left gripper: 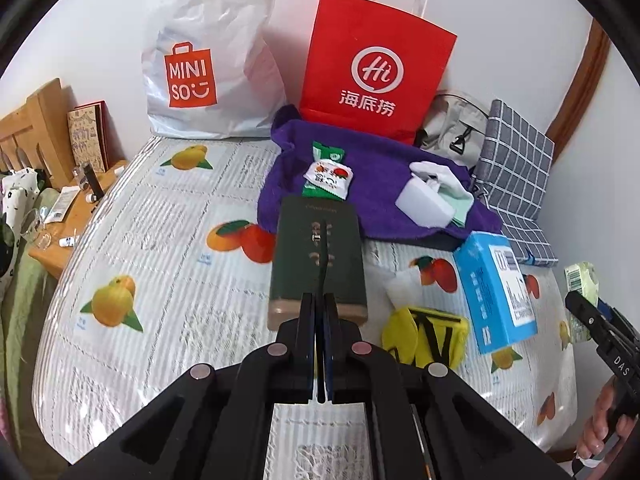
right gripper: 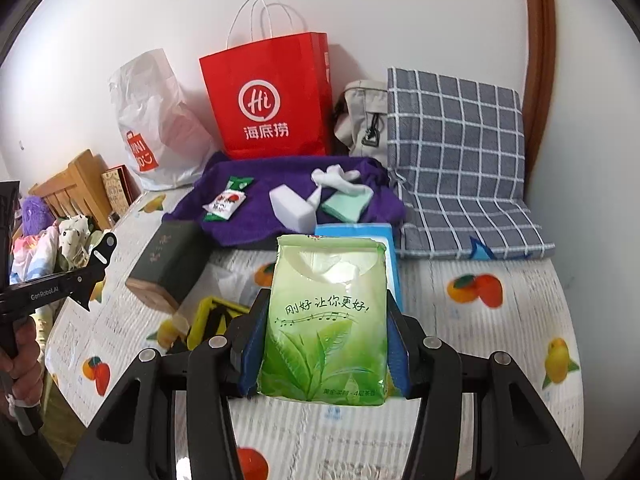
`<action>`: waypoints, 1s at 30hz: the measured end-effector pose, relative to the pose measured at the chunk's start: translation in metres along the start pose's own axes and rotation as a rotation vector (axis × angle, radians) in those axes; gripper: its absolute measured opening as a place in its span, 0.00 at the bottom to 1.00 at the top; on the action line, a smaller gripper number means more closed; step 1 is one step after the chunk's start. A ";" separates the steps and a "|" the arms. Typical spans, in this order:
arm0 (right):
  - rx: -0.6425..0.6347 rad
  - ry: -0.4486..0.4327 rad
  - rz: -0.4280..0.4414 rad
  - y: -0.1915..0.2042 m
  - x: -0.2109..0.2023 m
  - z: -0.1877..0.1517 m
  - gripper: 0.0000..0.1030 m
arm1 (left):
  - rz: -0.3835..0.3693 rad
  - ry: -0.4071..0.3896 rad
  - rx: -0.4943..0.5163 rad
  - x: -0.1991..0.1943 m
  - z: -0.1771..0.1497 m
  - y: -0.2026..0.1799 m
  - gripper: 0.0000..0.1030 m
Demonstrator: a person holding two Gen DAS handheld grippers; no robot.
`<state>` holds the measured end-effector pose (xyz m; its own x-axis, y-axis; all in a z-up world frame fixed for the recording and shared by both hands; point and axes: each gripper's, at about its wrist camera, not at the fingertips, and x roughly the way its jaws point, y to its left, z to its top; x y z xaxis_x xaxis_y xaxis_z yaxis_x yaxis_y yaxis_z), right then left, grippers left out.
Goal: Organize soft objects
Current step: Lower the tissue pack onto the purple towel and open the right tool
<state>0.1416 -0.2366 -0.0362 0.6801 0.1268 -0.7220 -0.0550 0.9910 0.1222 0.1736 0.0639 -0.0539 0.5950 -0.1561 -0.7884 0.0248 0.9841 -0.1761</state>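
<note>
The right claw (right gripper: 324,344) grips a green tissue pack (right gripper: 326,320) above the bed (right gripper: 500,360), in front of a blue box (right gripper: 394,256). The left claw (left gripper: 320,320) is closed and empty, over a dark green box (left gripper: 316,256) beside the purple towel (left gripper: 380,168).

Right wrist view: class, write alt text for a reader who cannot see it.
The right gripper holds a green tissue pack above a fruit-print bed. Behind lie a purple towel, a red bag and a checked cushion.
</note>
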 end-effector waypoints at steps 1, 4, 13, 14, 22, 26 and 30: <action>-0.004 -0.004 0.001 0.000 0.003 0.004 0.50 | 0.003 0.000 0.000 0.001 0.002 0.000 0.04; -0.004 -0.003 0.003 -0.001 0.014 0.015 0.50 | 0.008 0.004 -0.003 0.007 0.011 0.001 0.04; 0.049 0.021 0.031 -0.012 0.047 0.044 0.50 | 0.030 0.005 0.006 0.026 0.043 -0.003 0.04; 0.046 0.021 0.028 -0.013 0.050 0.047 0.50 | 0.029 0.005 0.007 0.027 0.046 -0.004 0.04; 0.025 0.010 0.019 -0.017 0.077 0.082 0.50 | 0.044 0.001 0.028 0.040 0.076 -0.009 0.04; 0.021 0.014 0.022 -0.019 0.094 0.100 0.50 | 0.055 -0.005 0.031 0.046 0.087 -0.008 0.04; 0.016 0.033 0.052 -0.016 0.110 0.107 0.50 | 0.059 0.001 0.027 0.060 0.099 -0.008 0.04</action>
<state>0.2961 -0.2436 -0.0447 0.6521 0.1801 -0.7364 -0.0778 0.9821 0.1713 0.2890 0.0550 -0.0416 0.5949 -0.0978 -0.7978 0.0116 0.9935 -0.1131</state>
